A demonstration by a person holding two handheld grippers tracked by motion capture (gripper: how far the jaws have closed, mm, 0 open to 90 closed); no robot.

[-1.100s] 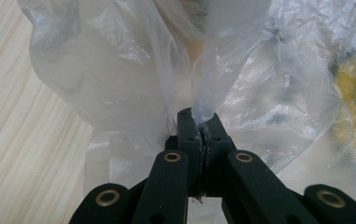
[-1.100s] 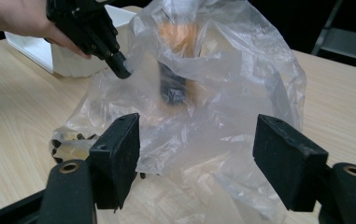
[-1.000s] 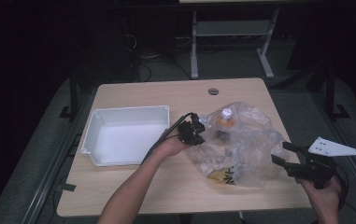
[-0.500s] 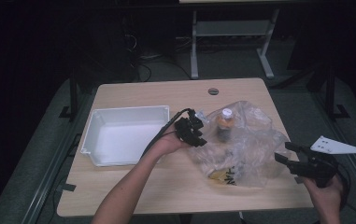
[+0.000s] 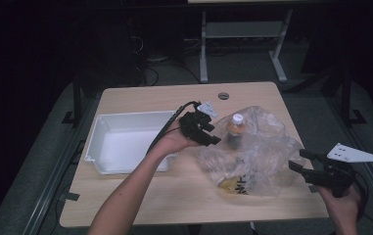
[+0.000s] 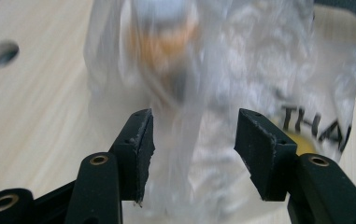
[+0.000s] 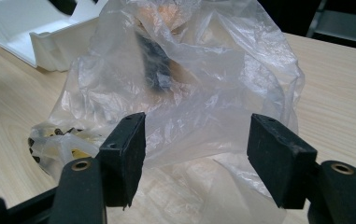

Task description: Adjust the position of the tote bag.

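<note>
Both hand-held grippers released; our left hand-held gripper point(image 5: 212, 133), just opening, has the upright bottle point(image 5: 235, 131) at three o'clock, nearer than our right hand-held gripper point(image 5: 299, 160).

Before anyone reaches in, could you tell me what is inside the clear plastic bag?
Inside the plastic bag stands a bottle with a white cap, and something yellow lies low. Crumpled film hides the rest.
</note>
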